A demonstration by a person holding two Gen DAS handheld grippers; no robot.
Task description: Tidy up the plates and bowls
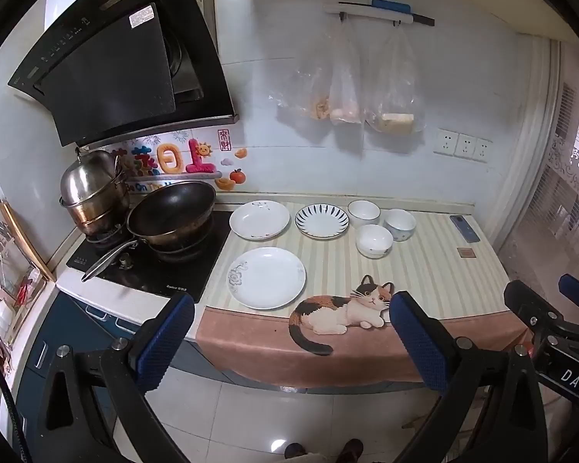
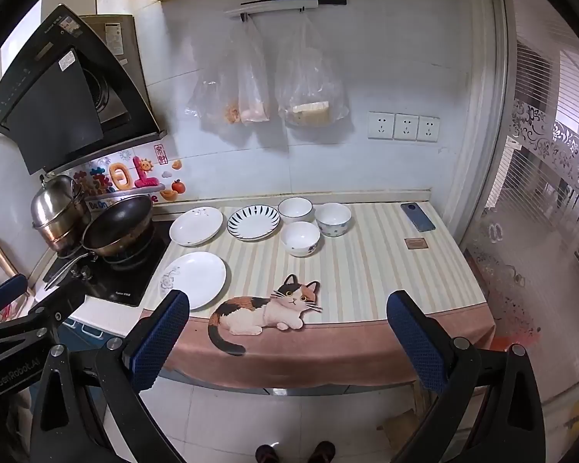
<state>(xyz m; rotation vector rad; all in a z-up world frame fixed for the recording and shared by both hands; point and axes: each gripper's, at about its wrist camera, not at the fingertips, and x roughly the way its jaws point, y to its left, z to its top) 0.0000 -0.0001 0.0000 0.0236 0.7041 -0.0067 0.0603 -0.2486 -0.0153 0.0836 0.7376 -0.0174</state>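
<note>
Three plates lie on the striped counter mat: a white plate with a grey flower at the front, a plain white plate behind it, and a blue-striped plate to its right. Three white bowls stand in a cluster right of the plates. My left gripper is open and empty, held in front of the counter edge. My right gripper is open and empty, also off the counter.
A stove with a black wok and a steel pot is on the left. A phone and a small brown square lie at the right. Plastic bags hang on the wall. A cat picture decorates the mat's front.
</note>
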